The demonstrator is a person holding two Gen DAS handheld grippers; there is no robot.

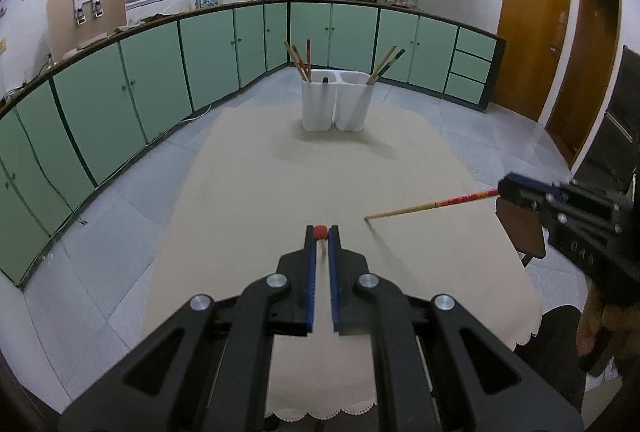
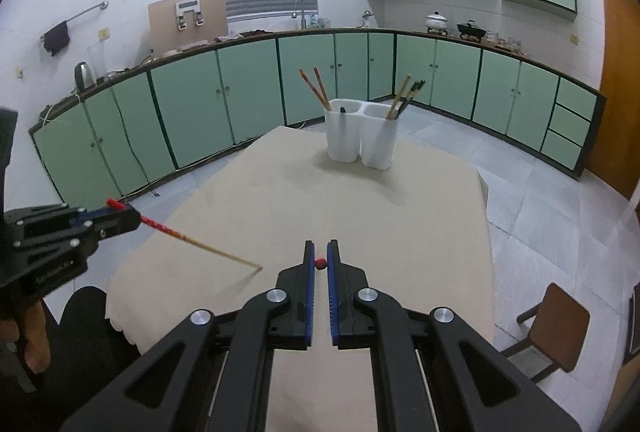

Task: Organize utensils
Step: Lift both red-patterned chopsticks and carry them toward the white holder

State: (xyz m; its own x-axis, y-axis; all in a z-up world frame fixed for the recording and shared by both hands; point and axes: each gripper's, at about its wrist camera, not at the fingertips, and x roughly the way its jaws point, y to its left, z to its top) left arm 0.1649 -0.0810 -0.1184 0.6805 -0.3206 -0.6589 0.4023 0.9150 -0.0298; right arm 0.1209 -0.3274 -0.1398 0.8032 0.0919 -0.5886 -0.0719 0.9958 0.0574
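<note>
Chopsticks (image 1: 299, 57) in both white holder (image 1: 335, 100) compartments, apparently; each claw (image 1: 321, 232) clenched on one.

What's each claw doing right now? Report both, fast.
Left claw: closed on a red-ended chopstick.
Right claw: closed on another red-ended chopstick.

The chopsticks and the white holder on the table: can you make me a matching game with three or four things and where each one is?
Things
1. left gripper
2. right gripper
3. white holder
4. wooden chair

Places or states
A. stands at the far end of the cloth-covered table, chopsticks leaning out of both halves
B. on the floor beside the table
C. shut on a red-ended chopstick, at the left in the right wrist view
D. shut on a red-ended chopstick, at the right in the left wrist view

Pairs: 1-C, 2-D, 3-A, 4-B
</note>
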